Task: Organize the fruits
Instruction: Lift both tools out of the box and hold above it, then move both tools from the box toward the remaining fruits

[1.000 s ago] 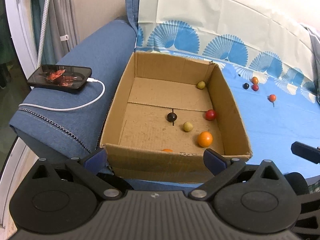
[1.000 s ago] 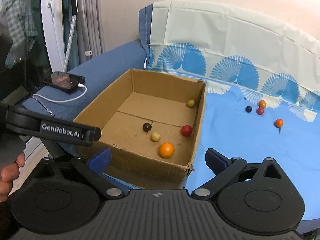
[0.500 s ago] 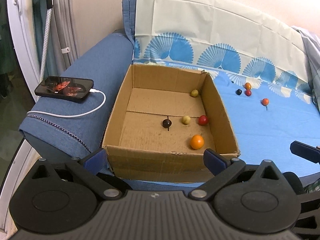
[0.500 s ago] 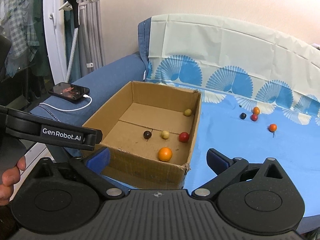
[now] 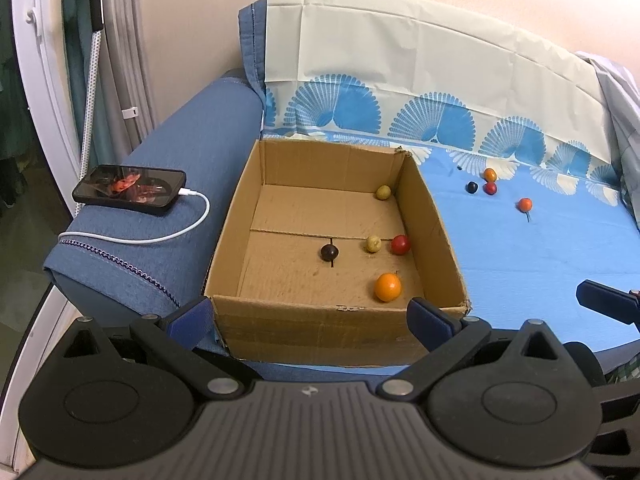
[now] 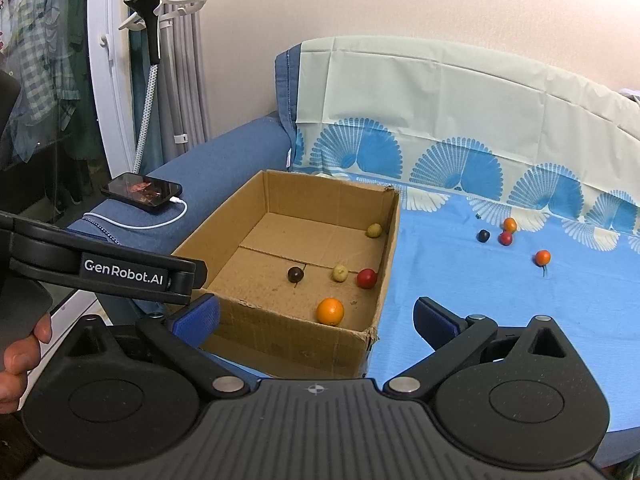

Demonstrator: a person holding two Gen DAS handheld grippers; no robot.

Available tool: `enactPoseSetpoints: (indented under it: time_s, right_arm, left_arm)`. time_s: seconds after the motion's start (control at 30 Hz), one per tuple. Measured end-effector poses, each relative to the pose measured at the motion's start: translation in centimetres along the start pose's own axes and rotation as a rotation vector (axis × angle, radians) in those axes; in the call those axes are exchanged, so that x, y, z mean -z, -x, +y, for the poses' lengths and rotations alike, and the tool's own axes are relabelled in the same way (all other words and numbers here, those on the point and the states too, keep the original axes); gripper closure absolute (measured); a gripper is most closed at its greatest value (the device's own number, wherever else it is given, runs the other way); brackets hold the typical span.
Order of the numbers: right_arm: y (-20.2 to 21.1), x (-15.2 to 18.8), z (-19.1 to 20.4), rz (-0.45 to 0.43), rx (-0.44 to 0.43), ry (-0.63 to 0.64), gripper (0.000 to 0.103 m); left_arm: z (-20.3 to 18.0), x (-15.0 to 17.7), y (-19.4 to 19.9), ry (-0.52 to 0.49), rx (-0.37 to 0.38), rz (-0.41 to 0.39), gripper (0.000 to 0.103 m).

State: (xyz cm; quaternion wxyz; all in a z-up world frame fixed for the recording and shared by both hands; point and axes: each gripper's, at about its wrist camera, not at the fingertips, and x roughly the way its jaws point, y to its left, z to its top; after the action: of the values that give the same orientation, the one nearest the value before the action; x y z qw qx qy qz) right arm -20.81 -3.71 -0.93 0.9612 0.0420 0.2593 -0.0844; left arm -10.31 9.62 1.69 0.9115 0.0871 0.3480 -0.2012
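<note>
An open cardboard box (image 5: 432, 216) (image 6: 390, 240) sits on the blue sofa seat. It holds an orange (image 5: 387, 287) (image 6: 330, 311), a red fruit (image 5: 400, 244) (image 6: 367, 278), two yellowish fruits (image 5: 373, 243) (image 5: 383, 192) and a dark fruit (image 5: 329, 252) (image 6: 295, 274). On the blue cloth to the right lie a dark fruit (image 5: 471, 187), a red one (image 5: 489, 189) and two orange ones (image 5: 489, 174) (image 5: 524, 203). My left gripper (image 5: 308, 314) is open in front of the box's near wall. My right gripper (image 6: 316, 314) is open, empty, near the box's front right corner.
A phone (image 5: 130, 189) with a white charging cable (image 5: 160, 236) lies on the sofa armrest left of the box. A patterned cloth (image 5: 440, 88) drapes the backrest. A garment steamer stand (image 6: 150, 60) and curtains stand at the far left. A hand (image 6: 20, 356) holds the left gripper's handle.
Both grippers have pulled back and risen, so the box looks smaller and more of the wall shows. The fruits in the box have rolled slightly; the yellowish one now lies beside the red one.
</note>
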Motion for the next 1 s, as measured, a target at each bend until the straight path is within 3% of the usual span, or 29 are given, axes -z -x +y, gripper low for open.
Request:
enactPoseSetpoints:
  time_s: [0.67,1.0]
  right_arm:
    - [-0.5,0.3,-2.1,-0.002,0.008,-0.067,0.001]
    - [-1.2,0.5,-8.7,-0.025,0.142,-0.147,0.001]
  left_arm:
    - [-1.5,-0.9,-1.1,-0.039,-0.008,0.022,0.000]
    - [-5.7,-4.1,-4.0,-0.081,0.041,0.049,0.000]
